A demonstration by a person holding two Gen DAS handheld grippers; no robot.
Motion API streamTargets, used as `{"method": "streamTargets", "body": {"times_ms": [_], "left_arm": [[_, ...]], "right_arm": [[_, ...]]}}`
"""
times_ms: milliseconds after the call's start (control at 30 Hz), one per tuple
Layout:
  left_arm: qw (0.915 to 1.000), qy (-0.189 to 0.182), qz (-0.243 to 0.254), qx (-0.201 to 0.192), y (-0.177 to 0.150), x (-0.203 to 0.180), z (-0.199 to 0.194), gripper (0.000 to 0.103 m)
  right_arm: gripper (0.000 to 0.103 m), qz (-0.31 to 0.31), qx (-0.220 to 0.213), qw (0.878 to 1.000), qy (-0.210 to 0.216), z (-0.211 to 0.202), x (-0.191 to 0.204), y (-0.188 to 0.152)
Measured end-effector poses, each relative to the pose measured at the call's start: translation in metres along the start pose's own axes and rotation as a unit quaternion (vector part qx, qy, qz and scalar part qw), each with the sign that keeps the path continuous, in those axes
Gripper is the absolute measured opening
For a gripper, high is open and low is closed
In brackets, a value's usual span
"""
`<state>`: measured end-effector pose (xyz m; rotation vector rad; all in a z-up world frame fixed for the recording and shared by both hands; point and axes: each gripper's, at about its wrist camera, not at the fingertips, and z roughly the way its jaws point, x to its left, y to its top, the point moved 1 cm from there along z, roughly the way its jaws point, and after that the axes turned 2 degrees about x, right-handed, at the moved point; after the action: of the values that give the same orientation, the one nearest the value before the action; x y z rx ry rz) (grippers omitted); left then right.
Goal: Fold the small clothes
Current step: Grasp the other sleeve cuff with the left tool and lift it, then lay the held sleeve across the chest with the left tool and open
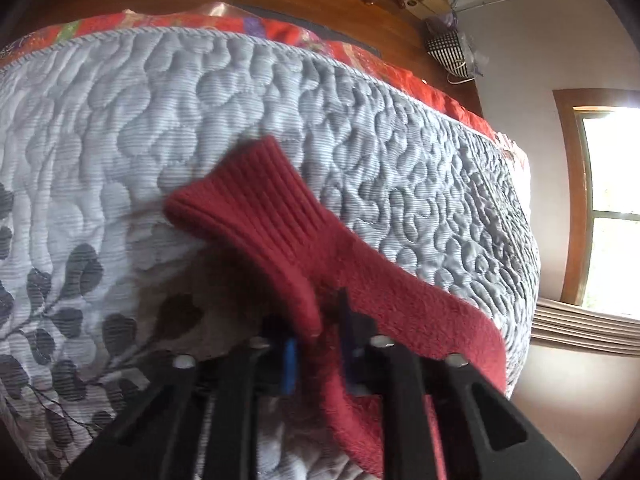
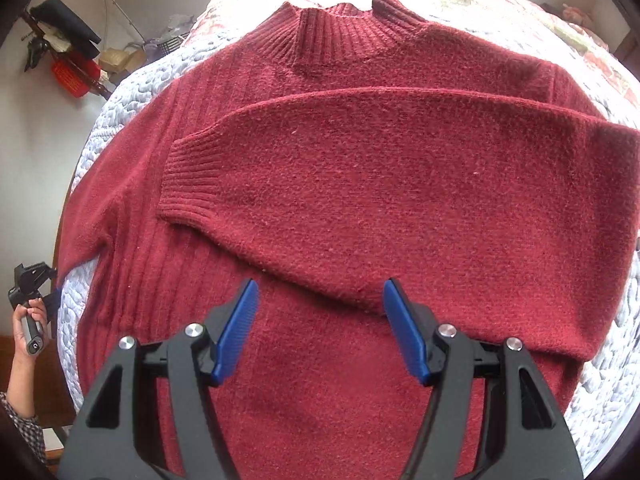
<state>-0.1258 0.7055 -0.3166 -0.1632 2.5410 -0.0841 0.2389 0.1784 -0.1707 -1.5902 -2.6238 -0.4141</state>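
A dark red knitted sweater (image 2: pixel 360 184) lies flat on the quilted bed, collar (image 2: pixel 340 28) at the far end. One sleeve is folded across the chest, its ribbed cuff (image 2: pixel 188 184) pointing left. My right gripper (image 2: pixel 320 320) hovers open over the lower body of the sweater, with nothing between its blue pads (image 2: pixel 236 332). The other sleeve (image 2: pixel 88 208) runs down the left side to the bed's edge. My left gripper (image 1: pixel 316 332) is shut on that sleeve (image 1: pixel 360 280) near its ribbed cuff (image 1: pixel 240 200), which sticks out beyond the fingers.
The grey-white quilt (image 1: pixel 200 100) covers the bed, with a red patterned cover (image 1: pixel 280 28) behind it. A hand (image 2: pixel 28 320) holds the left gripper at the bed's left edge. Cluttered shelves (image 2: pixel 68 52) stand by the wall, and there is a window (image 1: pixel 608 208) on the right.
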Motion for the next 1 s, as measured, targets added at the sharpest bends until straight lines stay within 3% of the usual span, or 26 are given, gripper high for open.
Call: {"method": "streamTargets", "body": {"times_ms": [200, 400, 533, 667, 1000], "left_arm": [[0.9958, -0.017, 0.075, -0.049, -0.013, -0.028, -0.026, 0.006], [0.9804, -0.067, 0.171, -0.07, -0.052, -0.095, -0.052, 0.006], [0.9599, -0.101, 0.253, -0.067, -0.092, -0.15, -0.061, 0.006], [0.9383, -0.134, 0.316, -0.041, -0.145, -0.205, -0.053, 0.006], [0.8798, -0.177, 0.438, 0.051, -0.301, -0.279, 0.0, 0.006]], "right_arm": [[0.065, 0.008, -0.006, 1.0, 0.002, -0.005, -0.012, -0.001], [0.065, 0.016, -0.015, 1.0, 0.006, -0.017, -0.027, -0.008], [0.065, 0.02, -0.021, 1.0, 0.009, -0.026, -0.037, -0.014], [0.065, 0.028, -0.028, 0.999, 0.012, -0.036, -0.052, -0.02], [0.065, 0.052, -0.038, 0.998, 0.014, -0.051, -0.092, -0.04]]}}
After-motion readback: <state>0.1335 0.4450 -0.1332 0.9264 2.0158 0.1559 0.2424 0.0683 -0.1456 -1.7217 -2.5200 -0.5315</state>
